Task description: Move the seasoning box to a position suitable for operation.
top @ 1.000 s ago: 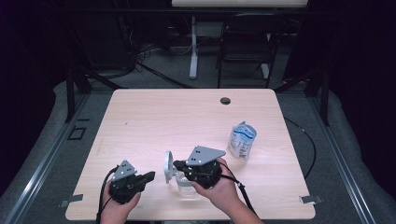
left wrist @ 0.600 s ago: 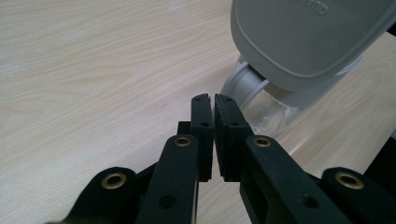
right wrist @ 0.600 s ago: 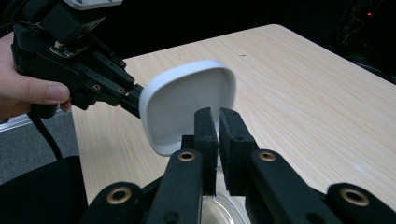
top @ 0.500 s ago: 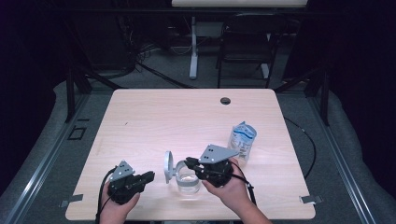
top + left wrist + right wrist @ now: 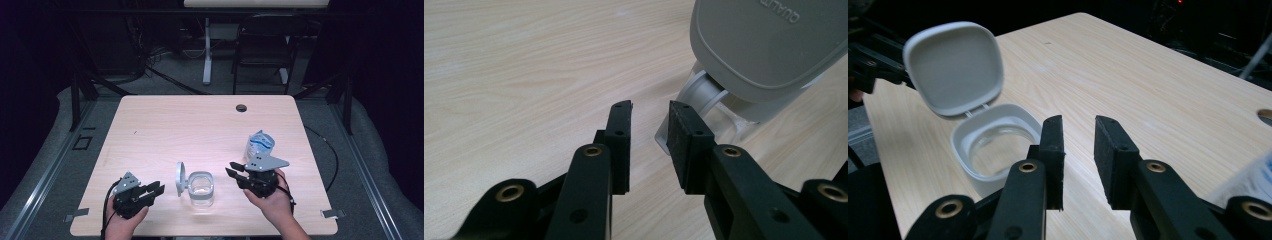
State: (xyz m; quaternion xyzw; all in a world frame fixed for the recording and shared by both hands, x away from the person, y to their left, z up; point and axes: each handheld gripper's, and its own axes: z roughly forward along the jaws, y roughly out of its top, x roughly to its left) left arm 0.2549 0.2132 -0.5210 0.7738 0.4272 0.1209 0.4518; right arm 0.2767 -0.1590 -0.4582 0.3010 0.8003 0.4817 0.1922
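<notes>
While the high view looks down on the wooden table [image 5: 165,125], the left gripper [image 5: 152,191] sits near the front edge at the left, its jaws parted with nothing between them, pointing toward the clear container [image 5: 201,189], which stands between the two grippers near the front edge. The container's grey lid [image 5: 180,178] stands upright, hinged open on the side facing the left gripper, just beyond that gripper's tips and apart from them. The right gripper [image 5: 234,172] is on the other side of the container, near it but not touching, jaws also parted and empty. Just behind the right gripper stands a blue and white bag [image 5: 260,144].

Seen from the left gripper view, the left gripper [image 5: 650,111] shows a moderate gap between its black pads; its jaws have just been opening and only bare table shows between them. The lid [image 5: 764,45] rises close ahead and to the right, its hinge just beyond the right-hand pad, untouched.

Seen from the right gripper view, the right gripper [image 5: 1078,125] is likewise released, its jaws having just been opening with nothing in the gap. The container [image 5: 993,147] stands just left of the left-hand pad, its lid [image 5: 954,67] tilted up behind it. The bag [image 5: 1248,182] is a blur at the right edge.
</notes>
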